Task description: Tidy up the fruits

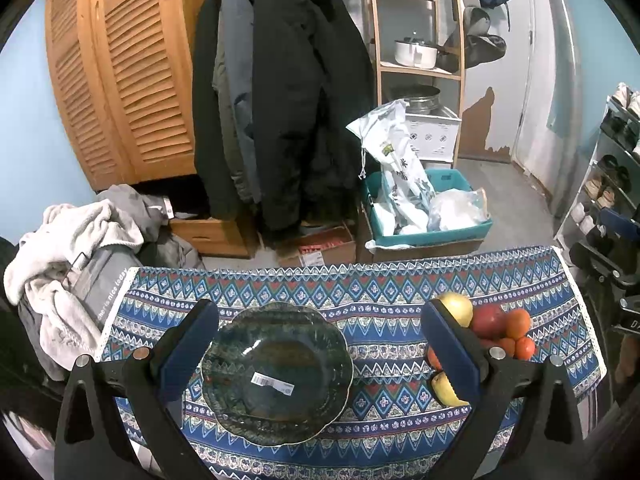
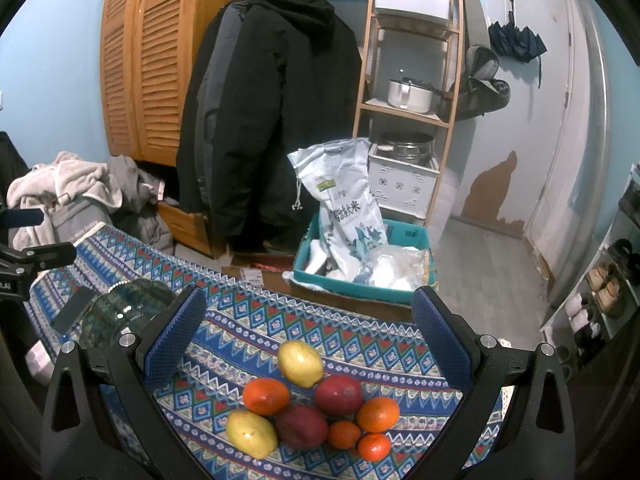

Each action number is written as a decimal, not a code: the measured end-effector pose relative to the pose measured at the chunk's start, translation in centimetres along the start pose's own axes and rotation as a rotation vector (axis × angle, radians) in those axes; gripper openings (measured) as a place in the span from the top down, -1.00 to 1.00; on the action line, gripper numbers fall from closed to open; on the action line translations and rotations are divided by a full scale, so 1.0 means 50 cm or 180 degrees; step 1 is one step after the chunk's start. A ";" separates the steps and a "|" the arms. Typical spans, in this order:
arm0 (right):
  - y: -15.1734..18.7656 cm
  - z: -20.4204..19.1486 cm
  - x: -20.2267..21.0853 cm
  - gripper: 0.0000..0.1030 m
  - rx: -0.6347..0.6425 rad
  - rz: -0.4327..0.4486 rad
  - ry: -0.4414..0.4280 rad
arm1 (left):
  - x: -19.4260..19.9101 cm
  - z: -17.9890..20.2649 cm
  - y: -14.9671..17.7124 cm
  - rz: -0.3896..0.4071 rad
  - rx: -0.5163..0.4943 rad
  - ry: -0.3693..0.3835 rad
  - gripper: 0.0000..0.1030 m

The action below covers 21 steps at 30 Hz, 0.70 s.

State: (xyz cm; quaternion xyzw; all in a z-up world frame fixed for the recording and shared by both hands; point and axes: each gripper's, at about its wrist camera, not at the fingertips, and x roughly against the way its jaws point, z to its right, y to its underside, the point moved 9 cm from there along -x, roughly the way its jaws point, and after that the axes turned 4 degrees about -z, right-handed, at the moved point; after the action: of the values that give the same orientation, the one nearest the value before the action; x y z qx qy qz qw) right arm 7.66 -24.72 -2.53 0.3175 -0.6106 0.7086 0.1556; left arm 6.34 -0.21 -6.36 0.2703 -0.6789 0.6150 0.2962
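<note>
A dark glass bowl [image 1: 276, 372] with a scalloped rim and a white sticker sits empty on the patterned blue tablecloth [image 1: 384, 292]. My left gripper [image 1: 320, 356] is open, its jaws either side of the bowl, just above it. A pile of fruit lies to the right: yellow lemons [image 2: 300, 363], red apples [image 2: 339, 395] and several oranges [image 2: 266, 396]. My right gripper [image 2: 308, 344] is open and empty, hovering over the fruit pile. The bowl also shows in the right wrist view [image 2: 128, 312], at the left. The fruit also shows in the left wrist view [image 1: 488, 320].
Beyond the table's far edge stand a teal crate [image 2: 360, 280] with bags, hanging coats [image 1: 280, 100], a wooden shelf [image 2: 404, 116] with pots and a laundry pile [image 1: 68, 240]. A shoe rack [image 2: 608, 288] stands at the right.
</note>
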 end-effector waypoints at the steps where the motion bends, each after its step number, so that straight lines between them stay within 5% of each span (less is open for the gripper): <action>1: -0.001 0.000 0.000 -0.96 0.0000 0.0002 0.0008 | 0.000 0.001 0.001 -0.0001 0.0001 -0.0005 -0.98; 21: 0.003 -0.004 -0.001 -0.96 0.0003 -0.0007 -0.0007 | -0.001 0.005 0.001 -0.0003 -0.0006 0.0010 -0.98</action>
State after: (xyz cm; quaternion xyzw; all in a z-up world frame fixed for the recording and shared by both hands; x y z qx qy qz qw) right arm 7.56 -24.52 -2.67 0.3190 -0.6101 0.7084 0.1555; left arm 6.31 -0.44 -6.46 0.2695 -0.6789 0.6147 0.2978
